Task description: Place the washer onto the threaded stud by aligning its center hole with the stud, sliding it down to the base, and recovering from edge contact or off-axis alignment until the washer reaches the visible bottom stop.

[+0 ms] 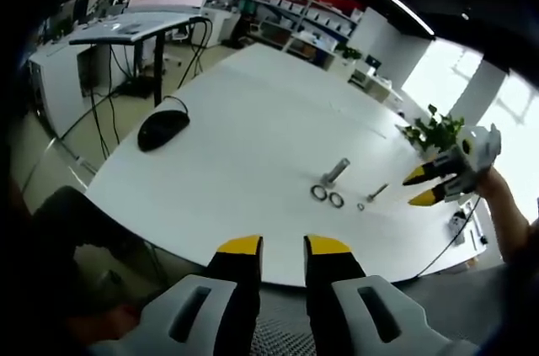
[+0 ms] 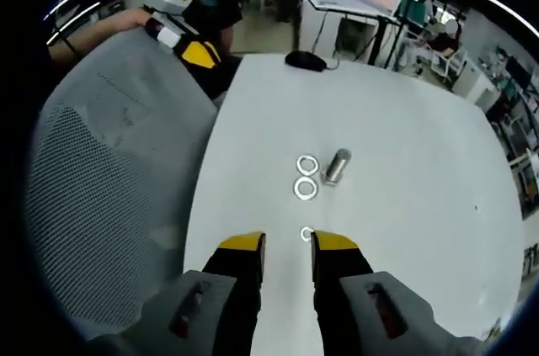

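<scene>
Two flat metal washers [image 1: 318, 193] [image 1: 336, 199] lie side by side on the white table [image 1: 253, 129], just in front of a short threaded stud [image 1: 335, 172]. In the right gripper view the same washers [image 2: 307, 164] [image 2: 305, 188] lie left of the stud [image 2: 338, 165]. My left gripper [image 1: 283, 247] is open and holds nothing, back at the table's near edge. My right gripper [image 2: 288, 243] is also open, low over the table, with a small ring [image 2: 306, 234] just ahead of its tips. It comes into the left gripper view [image 1: 418, 187] right of the parts.
A small bolt [image 1: 377, 192] and a little ring [image 1: 360, 206] lie right of the washers. A black mouse [image 1: 162, 129] sits at the far left of the table. A grey mesh chair back [image 2: 109, 162] stands by the table edge. A potted plant [image 1: 434, 130] is beyond.
</scene>
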Tool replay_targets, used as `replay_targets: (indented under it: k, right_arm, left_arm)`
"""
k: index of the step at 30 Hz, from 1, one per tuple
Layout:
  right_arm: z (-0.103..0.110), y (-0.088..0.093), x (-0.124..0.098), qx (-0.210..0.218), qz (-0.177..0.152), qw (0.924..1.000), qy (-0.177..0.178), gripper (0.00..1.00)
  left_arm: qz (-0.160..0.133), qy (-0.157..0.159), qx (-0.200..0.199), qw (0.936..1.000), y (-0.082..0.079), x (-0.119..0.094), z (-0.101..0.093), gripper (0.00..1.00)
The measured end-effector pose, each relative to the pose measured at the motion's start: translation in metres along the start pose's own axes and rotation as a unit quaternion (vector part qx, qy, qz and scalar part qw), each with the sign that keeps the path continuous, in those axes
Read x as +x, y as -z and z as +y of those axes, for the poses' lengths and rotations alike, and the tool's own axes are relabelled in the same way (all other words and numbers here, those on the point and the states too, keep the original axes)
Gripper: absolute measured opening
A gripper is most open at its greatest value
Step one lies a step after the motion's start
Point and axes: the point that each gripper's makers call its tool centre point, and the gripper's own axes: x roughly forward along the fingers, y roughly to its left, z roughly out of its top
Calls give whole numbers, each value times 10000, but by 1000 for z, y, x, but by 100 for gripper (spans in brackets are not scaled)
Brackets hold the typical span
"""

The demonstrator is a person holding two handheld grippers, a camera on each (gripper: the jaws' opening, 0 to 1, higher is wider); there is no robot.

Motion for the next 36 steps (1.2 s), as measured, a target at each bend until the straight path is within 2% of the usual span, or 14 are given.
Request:
replay_targets:
  k: [2,8,18,28,36]
  right_arm:
    - [1,2,5,3,38,10000,-24,24]
    - [9,8,19,44,142,9998,-137,24]
    - [7,22,36,124,294,9993,-205,23]
    - [10,28,55,139,375,9989,-238,23]
    - [8,36,62,150,465,9986,-193,23]
  left_arm:
    - [97,-43,90,9999,3,1,0,17]
    - [71,-20,42,10000,2,0,0,17]
    - [54,-23,10,10000,2,1,0,16]
    - [66,-36,-4,10000,2,1,1,16]
    - [68,-35,-12,10000,2,1,1,15]
